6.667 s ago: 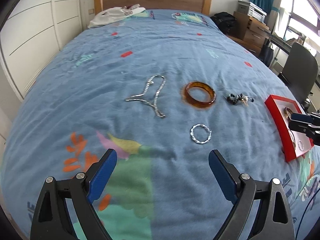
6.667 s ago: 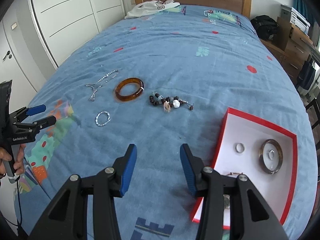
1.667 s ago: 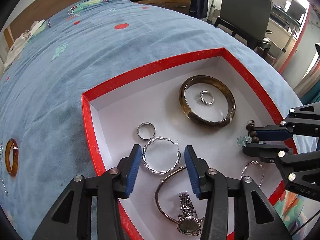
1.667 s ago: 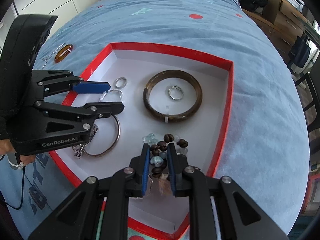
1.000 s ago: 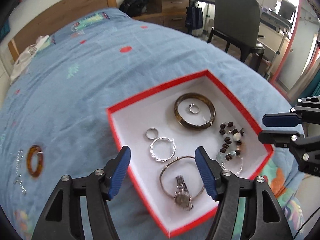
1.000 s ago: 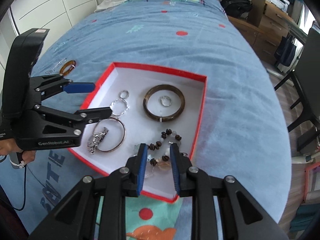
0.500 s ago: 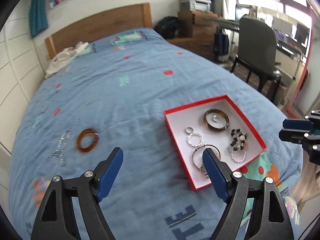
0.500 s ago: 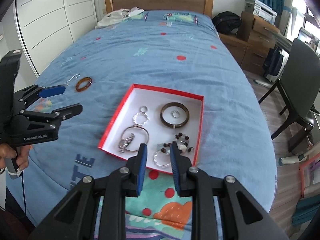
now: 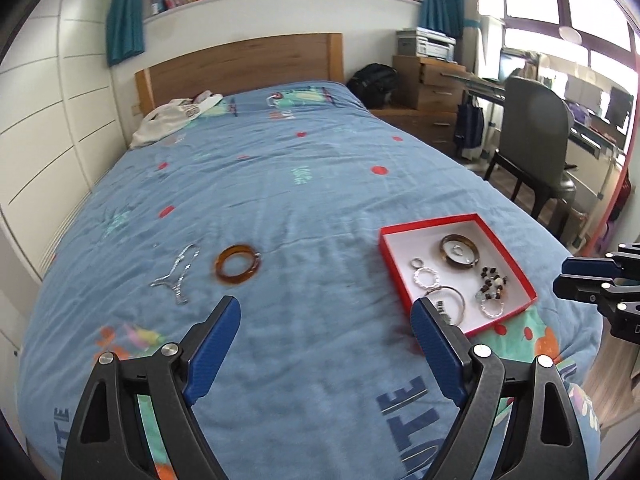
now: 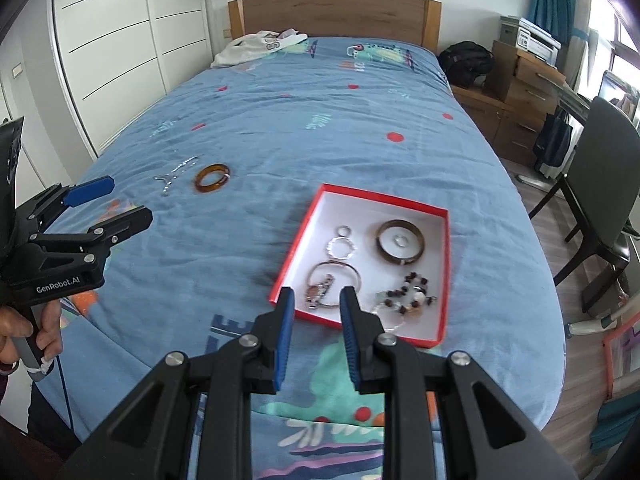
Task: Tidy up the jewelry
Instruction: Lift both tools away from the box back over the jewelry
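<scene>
From the left wrist, the left claw (image 9: 326, 320) hangs over the blue bed (image 9: 304, 184), its jaws wide after just opening further, nothing between them; beyond its left finger lie an amber bangle (image 9: 238, 265) and, just left of it, a silver chain (image 9: 176, 274), both on the cover; to the right sits a red box (image 9: 390, 256) with a dark bangle (image 9: 460, 251), rings, a watch and a bead bracelet (image 9: 493, 283) inside; the right claw (image 9: 570, 274) shows at the right edge

From the right wrist, the right claw (image 10: 316, 300) stands narrow and empty above the near edge of the red box (image 10: 298, 240); the watch (image 10: 318, 286) lies beyond its tips; the left claw (image 10: 120, 200), held by a hand (image 10: 36, 336), is well apart from the amber bangle (image 10: 212, 178)
</scene>
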`<state>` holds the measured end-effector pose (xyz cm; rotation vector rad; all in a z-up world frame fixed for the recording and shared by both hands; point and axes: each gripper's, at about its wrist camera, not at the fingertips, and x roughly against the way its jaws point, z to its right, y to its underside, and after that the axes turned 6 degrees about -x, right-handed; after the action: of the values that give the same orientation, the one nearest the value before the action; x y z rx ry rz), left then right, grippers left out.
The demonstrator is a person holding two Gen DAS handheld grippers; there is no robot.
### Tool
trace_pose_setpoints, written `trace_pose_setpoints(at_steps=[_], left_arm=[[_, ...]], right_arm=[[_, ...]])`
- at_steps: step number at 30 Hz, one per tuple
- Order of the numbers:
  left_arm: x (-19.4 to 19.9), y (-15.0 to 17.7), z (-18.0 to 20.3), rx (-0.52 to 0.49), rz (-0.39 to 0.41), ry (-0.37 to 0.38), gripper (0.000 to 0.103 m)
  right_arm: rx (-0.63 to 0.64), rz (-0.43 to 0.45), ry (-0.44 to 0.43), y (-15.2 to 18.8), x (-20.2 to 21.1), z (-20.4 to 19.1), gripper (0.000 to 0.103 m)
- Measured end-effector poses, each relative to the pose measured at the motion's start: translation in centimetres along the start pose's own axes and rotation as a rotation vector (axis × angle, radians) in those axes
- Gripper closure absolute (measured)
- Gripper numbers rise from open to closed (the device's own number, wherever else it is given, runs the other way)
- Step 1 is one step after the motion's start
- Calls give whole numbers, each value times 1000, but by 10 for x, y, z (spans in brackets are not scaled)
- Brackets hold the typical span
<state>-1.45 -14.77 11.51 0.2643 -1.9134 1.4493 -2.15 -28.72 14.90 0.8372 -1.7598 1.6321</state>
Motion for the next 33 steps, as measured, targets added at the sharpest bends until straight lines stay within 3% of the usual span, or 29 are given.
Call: trace_pose_setpoints(at_steps=[10, 14, 16, 28, 33], left_arm=[[10, 25, -58, 91, 26, -45, 12], [7, 33, -83, 122, 23, -63, 10], [3, 38, -94, 133, 16, -72, 9], [-59, 52, -165, 194, -77, -114, 8], [-95, 60, -201, 238, -110, -114, 7]], right_arm=[[-1, 13, -5, 1, -3, -45, 80], [-8, 16, -9, -3, -13, -60, 65], [3, 8, -14, -6, -22, -71, 64], [54, -50, -82, -38, -94, -116, 62], [68, -68, -105, -57, -139, -131, 54]])
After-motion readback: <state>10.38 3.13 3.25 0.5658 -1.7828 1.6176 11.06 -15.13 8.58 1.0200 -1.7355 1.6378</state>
